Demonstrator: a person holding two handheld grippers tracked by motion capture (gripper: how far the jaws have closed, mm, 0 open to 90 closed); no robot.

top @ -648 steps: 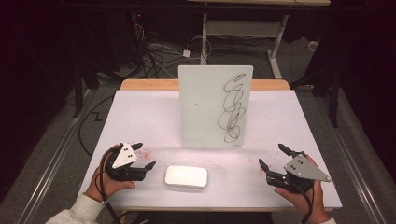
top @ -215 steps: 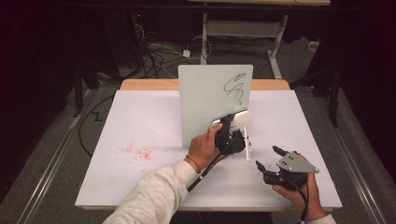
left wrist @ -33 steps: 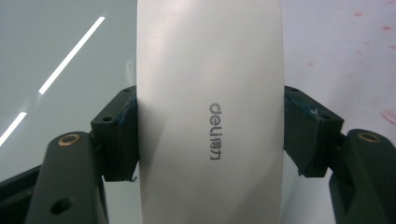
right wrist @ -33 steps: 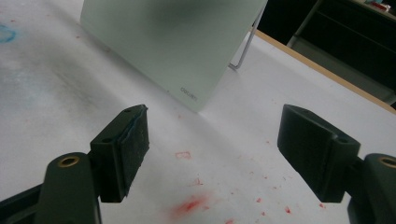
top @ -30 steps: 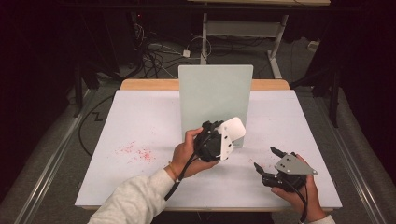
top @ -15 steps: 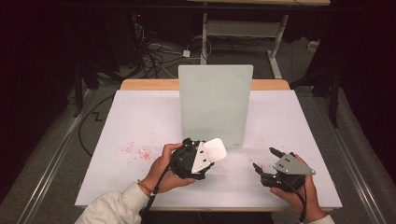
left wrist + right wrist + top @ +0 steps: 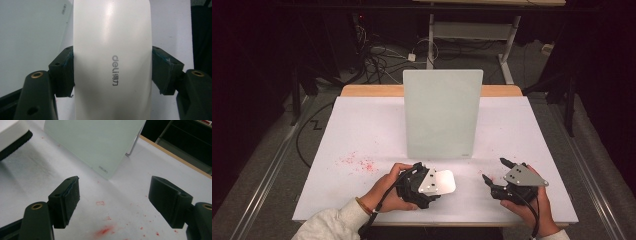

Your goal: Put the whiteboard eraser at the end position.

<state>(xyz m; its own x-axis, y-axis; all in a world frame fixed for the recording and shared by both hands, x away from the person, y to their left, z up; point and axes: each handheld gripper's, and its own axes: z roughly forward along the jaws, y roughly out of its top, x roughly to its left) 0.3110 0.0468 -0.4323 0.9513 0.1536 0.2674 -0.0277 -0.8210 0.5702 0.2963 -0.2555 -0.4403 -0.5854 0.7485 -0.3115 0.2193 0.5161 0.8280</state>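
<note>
The left tongs (image 7: pixel 439 182) were clamped on a white deli whiteboard eraser (image 7: pixel 112 60), one black jaw pressed against each long side of its plastic back. In the high view the eraser (image 7: pixel 443 182) stuck out from the jaws toward the right, low over the white bench (image 7: pixel 362 130), just in front of the upright glass board (image 7: pixel 442 114) and a little left of that board's near right corner. The person's left hand (image 7: pixel 387 192) wrapped the tool from behind, with a light sleeve at the wrist.

The right tongs (image 7: pixel 494 172) stood apart with nothing between them, held low over the bench near its front right edge by the right hand (image 7: pixel 532 210). In the right gripper view the space between the jaws showed bare bench surface with red smears and specks (image 7: pixel 105 230), and beyond them the lower corner of the glass board (image 7: pixel 100 147), which bore a small printed mark. At the upper left of that view the eraser's white body and dark felt pad (image 7: pixel 15 137) showed.

The board's face was plain pale green, without marks. More red specks (image 7: pixel 357 162) lay on the bench left of the left hand.
</note>
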